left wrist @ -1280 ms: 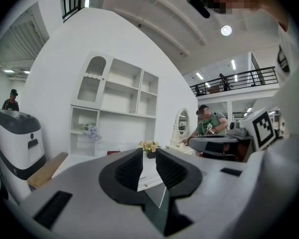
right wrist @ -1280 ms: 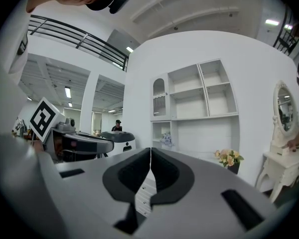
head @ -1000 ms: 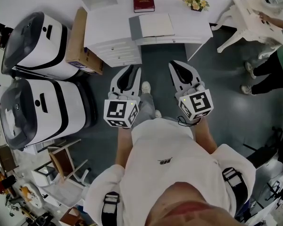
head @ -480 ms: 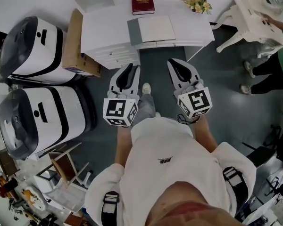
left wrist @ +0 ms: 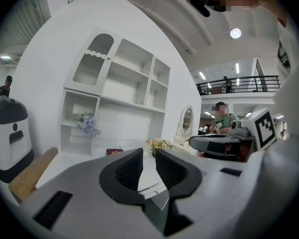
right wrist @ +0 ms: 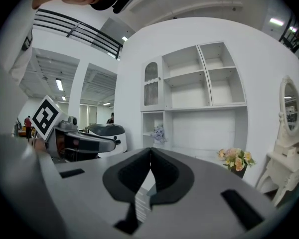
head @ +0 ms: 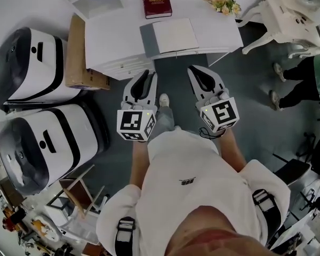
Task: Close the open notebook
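Notebook (head: 170,36) lies open and flat on the white desk (head: 112,36), near its front edge, with a grey leaf to the left and a white page to the right. Red book (head: 157,3) sits behind it, apart. Flowers (head: 223,1) stand at the back right corner. A cardboard box (head: 74,52) leans against the desk's left side.

Risks, as judged:
- The leaf lies flush on the desk. A jaw tip may fail to get under it and instead shove the whole notebook back toward the red book.
- A lift taken at one corner only could let the leaf flop open again.
- So near the front edge, a drag toward the person could pull the notebook off the desk.

Left gripper (head: 144,74): held in front of the desk, well short of the notebook and touching nothing. Its jaws are parted by a narrow gap with nothing between them.

Right gripper (head: 194,71): likewise short of the notebook, tips pressed together, empty. It would need to spread before any pinch.
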